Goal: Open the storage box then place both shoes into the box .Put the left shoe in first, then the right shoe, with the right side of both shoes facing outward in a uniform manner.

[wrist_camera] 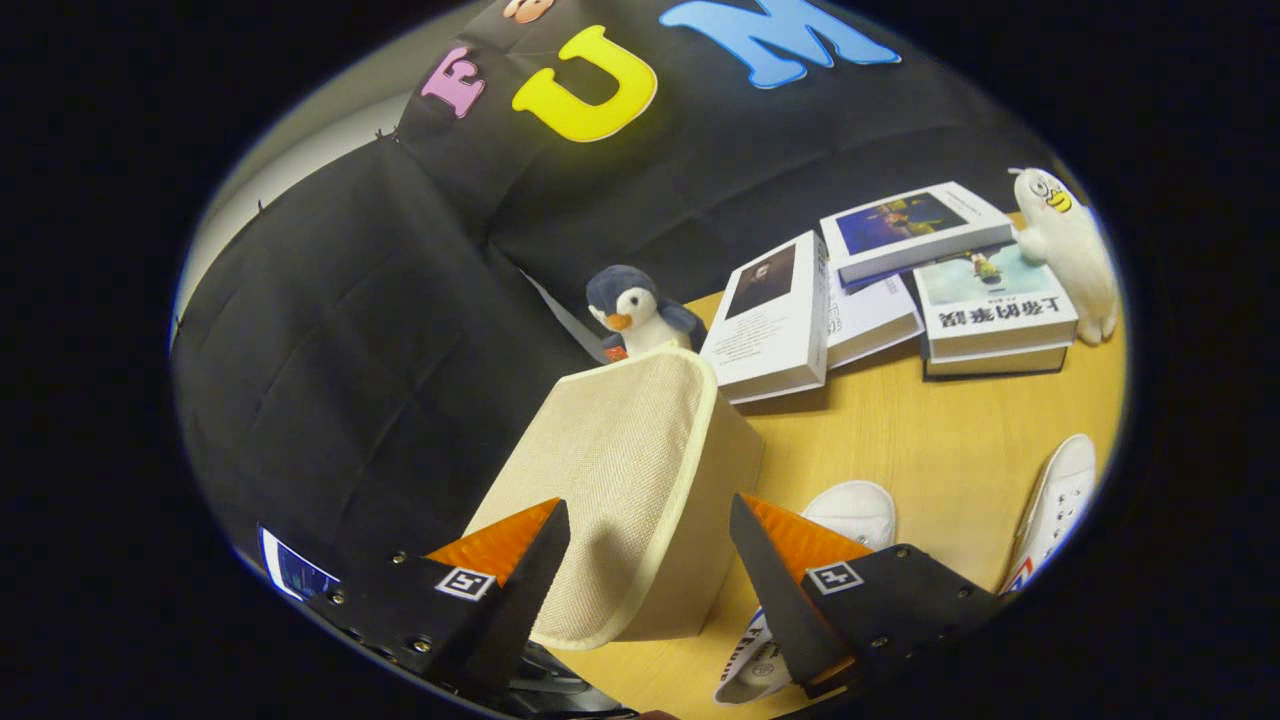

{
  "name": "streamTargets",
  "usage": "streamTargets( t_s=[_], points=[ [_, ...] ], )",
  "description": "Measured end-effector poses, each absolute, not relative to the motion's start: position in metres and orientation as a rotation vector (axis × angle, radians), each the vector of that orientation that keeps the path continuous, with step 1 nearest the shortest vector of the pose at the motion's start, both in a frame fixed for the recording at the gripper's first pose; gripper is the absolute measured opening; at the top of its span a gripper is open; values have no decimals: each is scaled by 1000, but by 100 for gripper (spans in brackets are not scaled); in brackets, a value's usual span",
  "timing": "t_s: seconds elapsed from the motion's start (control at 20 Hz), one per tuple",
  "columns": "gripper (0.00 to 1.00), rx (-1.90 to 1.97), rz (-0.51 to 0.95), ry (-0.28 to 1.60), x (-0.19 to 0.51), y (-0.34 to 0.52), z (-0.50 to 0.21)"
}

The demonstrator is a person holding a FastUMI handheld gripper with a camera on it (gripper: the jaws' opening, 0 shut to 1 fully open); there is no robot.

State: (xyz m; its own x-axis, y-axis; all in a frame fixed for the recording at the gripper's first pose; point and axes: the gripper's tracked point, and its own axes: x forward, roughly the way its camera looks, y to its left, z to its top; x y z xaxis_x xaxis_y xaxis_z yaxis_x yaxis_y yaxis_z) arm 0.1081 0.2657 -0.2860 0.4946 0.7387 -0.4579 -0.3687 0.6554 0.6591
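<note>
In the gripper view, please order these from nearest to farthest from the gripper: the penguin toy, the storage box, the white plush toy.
The gripper is open.
1. Storage box: between the fingers, lid closed.
2. Penguin toy: just behind the box.
3. White plush toy: farthest, beside the books.

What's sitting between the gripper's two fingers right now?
In the gripper view, the beige fabric storage box sits in the gap of the open gripper, its lid closed. Neither finger presses on it. One white shoe lies just beside the right finger.
</note>
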Motion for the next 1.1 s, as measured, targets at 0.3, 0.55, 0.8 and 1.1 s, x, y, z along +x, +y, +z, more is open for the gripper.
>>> streamTargets(
  t_s=[0.3, 0.55, 0.8, 1.1],
  points=[
    [97, 651, 788, 893, 101, 292, -297],
    [95, 648, 816, 941, 99, 306, -302],
    [95, 653, 821, 952, 98, 308, -304],
    [44, 702, 810, 966, 105, 301, -287]
  ],
)
